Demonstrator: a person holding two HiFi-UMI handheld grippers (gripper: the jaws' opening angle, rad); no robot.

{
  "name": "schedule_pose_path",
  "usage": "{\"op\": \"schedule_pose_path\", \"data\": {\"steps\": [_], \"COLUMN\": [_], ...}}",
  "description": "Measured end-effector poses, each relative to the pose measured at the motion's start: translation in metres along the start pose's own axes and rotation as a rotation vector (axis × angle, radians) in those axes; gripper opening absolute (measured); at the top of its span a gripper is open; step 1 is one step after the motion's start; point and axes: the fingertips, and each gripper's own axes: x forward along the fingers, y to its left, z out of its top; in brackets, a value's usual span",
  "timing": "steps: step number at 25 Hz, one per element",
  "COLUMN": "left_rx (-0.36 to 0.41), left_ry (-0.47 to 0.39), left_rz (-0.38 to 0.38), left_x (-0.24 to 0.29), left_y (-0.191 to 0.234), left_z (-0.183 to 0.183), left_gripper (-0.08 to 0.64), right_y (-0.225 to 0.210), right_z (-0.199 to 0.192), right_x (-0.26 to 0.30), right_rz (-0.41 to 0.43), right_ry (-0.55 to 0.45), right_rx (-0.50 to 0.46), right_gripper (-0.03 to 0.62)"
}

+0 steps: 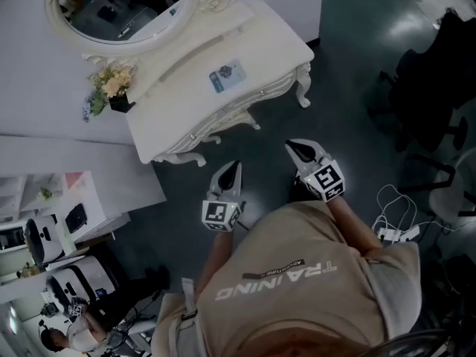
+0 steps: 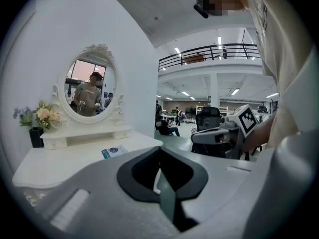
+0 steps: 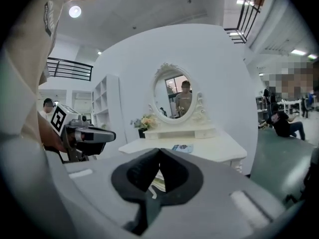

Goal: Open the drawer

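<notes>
A white dressing table (image 1: 245, 47) with an oval mirror (image 1: 119, 6) stands against the wall, ahead of me. Its drawer (image 1: 238, 106) runs along the carved front edge and sits closed, with small knobs on it. My left gripper (image 1: 232, 168) hovers over the floor a short way before the table's front, shut and empty. My right gripper (image 1: 296, 147) is beside it, nearer the table's right leg, also shut on nothing. In the left gripper view the jaws (image 2: 159, 149) meet before the table top (image 2: 75, 158). In the right gripper view the gripper (image 3: 159, 152) points at the table (image 3: 209, 146).
A black vase of flowers (image 1: 111, 88) and a blue card (image 1: 227, 74) sit on the table top. Dark office chairs (image 1: 424, 88) stand at the right. A power strip with cables (image 1: 390, 233) lies on the floor. A white shelf with appliances (image 1: 59, 229) is at the left.
</notes>
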Motion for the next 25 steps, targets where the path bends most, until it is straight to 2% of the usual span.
{"op": "schedule_pose_path", "data": {"steps": [2, 5, 9, 15, 18, 25], "left_rx": [-0.008, -0.06, -0.099, -0.116, -0.129, -0.158], "left_ry": [0.003, -0.008, 0.001, 0.039, 0.036, 0.047], "left_rz": [0.012, 0.053, 0.102, 0.12, 0.112, 0.033], "left_x": [0.028, 0.065, 0.093, 0.128, 0.14, 0.155], "left_y": [0.004, 0.018, 0.036, 0.064, 0.078, 0.114], "left_z": [0.007, 0.017, 0.018, 0.014, 0.016, 0.009], "left_gripper": [0.008, 0.008, 0.008, 0.008, 0.008, 0.008], "right_y": [-0.027, -0.059, -0.088, -0.123, -0.132, -0.123], "right_z": [-0.001, 0.0, 0.001, 0.01, 0.013, 0.029], "right_x": [0.013, 0.035, 0.065, 0.101, 0.117, 0.152], "right_rz": [0.02, 0.057, 0.105, 0.103, 0.079, 0.041], "right_ry": [0.012, 0.029, 0.045, 0.048, 0.053, 0.102], "right_rx": [0.019, 0.018, 0.016, 0.041, 0.06, 0.04], "right_gripper": [0.003, 0.003, 0.003, 0.003, 0.003, 0.003]}}
